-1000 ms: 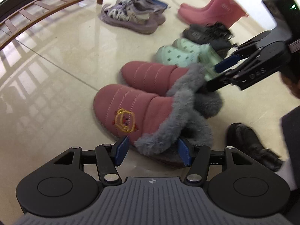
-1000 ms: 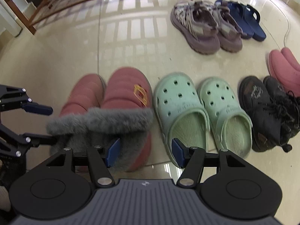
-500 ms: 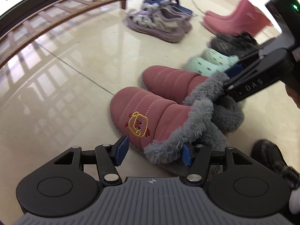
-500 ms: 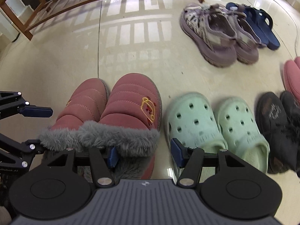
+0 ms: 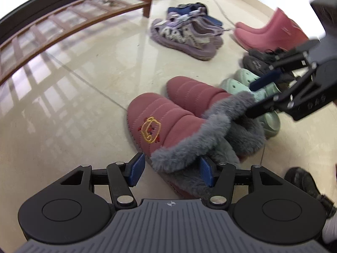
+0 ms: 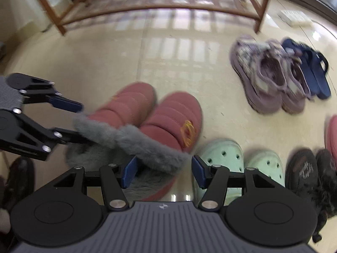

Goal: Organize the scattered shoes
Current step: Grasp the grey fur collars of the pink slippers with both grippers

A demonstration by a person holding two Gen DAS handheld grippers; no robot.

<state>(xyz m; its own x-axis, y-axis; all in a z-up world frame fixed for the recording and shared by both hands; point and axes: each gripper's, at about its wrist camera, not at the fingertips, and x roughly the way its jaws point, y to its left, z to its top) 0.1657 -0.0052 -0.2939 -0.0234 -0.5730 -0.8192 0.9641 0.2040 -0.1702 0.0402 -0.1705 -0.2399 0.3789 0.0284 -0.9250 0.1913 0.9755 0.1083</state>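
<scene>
Home entryway: wooden shoe rack [image 6: 160, 6], glossy tiled floor [image 5: 63, 105], assorted footwear.

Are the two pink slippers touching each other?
Touching. In the right wrist view, the two pink slippers lie side by side, their grey fur cuffs pressed together with no floor between.

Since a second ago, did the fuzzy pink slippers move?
Yes. The pink slippers slid forward, toward the wooden rack. Their toes now reach well past the toes of the green clogs, which stayed put.

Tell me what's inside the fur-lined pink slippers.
Each pink slipper shows only grey fur lining at its opening. The left gripper and right gripper straddle the cuffs; the toe interiors are hidden.
</scene>
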